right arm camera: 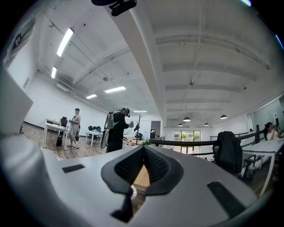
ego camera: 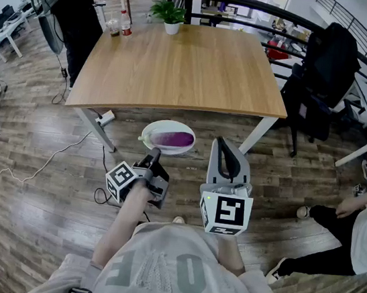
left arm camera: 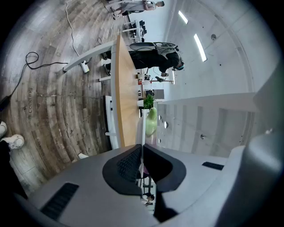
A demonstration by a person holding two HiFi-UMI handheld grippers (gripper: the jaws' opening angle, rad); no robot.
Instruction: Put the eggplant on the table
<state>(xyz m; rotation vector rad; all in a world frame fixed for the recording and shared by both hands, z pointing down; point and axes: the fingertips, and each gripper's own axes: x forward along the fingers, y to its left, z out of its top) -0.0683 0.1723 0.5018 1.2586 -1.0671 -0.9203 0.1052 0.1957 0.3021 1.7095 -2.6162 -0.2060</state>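
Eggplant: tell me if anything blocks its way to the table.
Nothing visible does. The eggplant lies on a plate gripped by the left tongs, short of the table, bare near its front; a potted plant stands far back.

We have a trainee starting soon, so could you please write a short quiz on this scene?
1. True or false: the eggplant lies on the table.
2. What does the left gripper clamp? A: the plate rim. B: the eggplant. C: nothing.
3. Fill in: the plant stands near the table's ___ edge, seen from the person.
Key: 1 false, it lies on the plate, held over the floor. 2 A. 3 far.
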